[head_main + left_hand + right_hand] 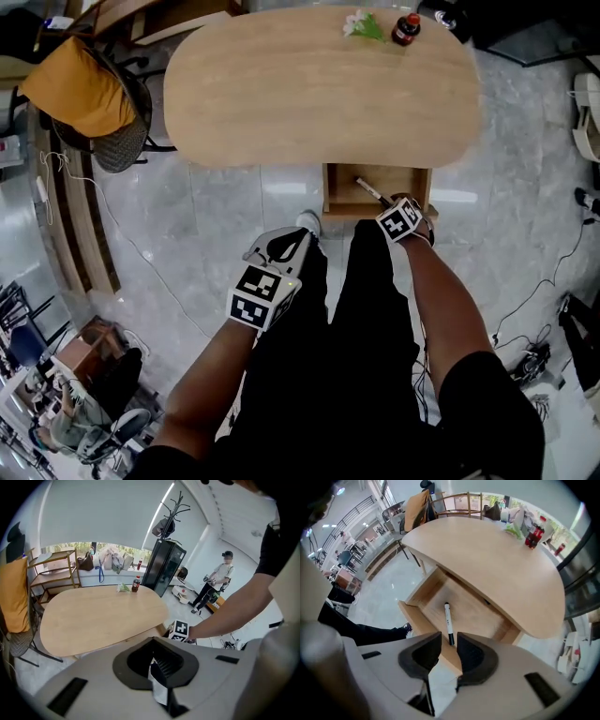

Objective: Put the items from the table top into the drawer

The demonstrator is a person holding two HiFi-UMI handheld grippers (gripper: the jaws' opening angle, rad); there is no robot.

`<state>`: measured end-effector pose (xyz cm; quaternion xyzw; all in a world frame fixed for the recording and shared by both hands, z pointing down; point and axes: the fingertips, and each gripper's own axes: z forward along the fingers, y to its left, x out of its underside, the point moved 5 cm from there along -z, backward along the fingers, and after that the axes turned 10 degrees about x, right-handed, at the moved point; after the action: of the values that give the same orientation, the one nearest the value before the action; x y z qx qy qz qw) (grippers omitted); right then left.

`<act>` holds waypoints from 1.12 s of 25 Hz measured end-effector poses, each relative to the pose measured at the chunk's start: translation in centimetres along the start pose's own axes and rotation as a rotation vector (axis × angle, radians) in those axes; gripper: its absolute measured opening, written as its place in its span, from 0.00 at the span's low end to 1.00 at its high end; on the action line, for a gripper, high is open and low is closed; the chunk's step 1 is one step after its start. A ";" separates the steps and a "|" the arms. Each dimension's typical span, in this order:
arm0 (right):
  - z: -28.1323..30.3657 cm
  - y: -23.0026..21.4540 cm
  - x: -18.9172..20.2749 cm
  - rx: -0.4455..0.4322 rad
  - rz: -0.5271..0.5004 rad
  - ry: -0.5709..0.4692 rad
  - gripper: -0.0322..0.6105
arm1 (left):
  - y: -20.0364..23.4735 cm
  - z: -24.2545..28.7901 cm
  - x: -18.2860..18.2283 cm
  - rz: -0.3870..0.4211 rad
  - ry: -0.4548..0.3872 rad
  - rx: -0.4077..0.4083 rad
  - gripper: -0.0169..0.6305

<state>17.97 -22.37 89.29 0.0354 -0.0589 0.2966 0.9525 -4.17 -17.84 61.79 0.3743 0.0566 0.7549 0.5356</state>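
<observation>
An oval wooden table (281, 94) carries a small bunch of flowers (362, 25) and a dark bottle with a red cap (406, 29) at its far edge. Under the near edge a wooden drawer (339, 200) stands pulled out, with a black-and-white marker (448, 623) lying inside it. My right gripper (449, 648) is shut on the drawer's front panel (417, 618); in the head view it (405, 211) sits at the drawer's near right corner. My left gripper (283, 248) hangs low beside the person's leg, shut and holding nothing.
A chair draped with an orange cloth (80, 89) stands left of the table. Wooden shelving (51, 569) lies behind it. Cables (534, 361) trail over the tiled floor at right. Another person (216, 581) stands beyond the table near a black cabinet (161, 566).
</observation>
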 end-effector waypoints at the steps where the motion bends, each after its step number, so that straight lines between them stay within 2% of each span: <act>1: -1.4 0.1 -0.1 0.007 0.014 -0.010 0.20 | -0.4 -0.7 -0.4 0.017 -0.009 0.006 0.03; 5: -7.7 1.4 -1.4 0.026 0.076 -0.082 0.20 | -1.8 -3.6 -1.5 0.090 -0.040 0.037 0.03; 8: -13.0 2.2 -3.6 0.044 0.155 -0.182 0.20 | -2.3 -5.6 -2.3 0.160 -0.060 0.060 0.03; 13: -24.4 4.4 -6.3 0.076 0.346 -0.432 0.20 | -4.4 -9.5 -2.4 0.272 -0.070 0.112 0.03; 16: -32.6 6.0 -7.3 0.095 0.425 -0.596 0.20 | -5.7 -11.9 -3.1 0.307 -0.094 0.129 0.03; 19: -39.5 7.4 -6.6 0.109 0.485 -0.732 0.17 | -7.3 -13.8 -3.9 0.321 -0.145 0.148 0.03; 23: -45.7 8.6 -5.1 0.096 0.537 -0.862 0.11 | -9.8 -15.9 -5.6 0.360 -0.248 0.162 0.03; 28: -51.2 11.1 -2.3 0.099 0.512 -0.971 0.06 | -13.7 -17.9 -5.2 0.379 -0.324 0.158 0.03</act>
<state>14.42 -9.35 38.59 0.1975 -0.4843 0.4709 0.7104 -4.13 -10.88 39.68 0.5347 -0.0422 0.7653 0.3558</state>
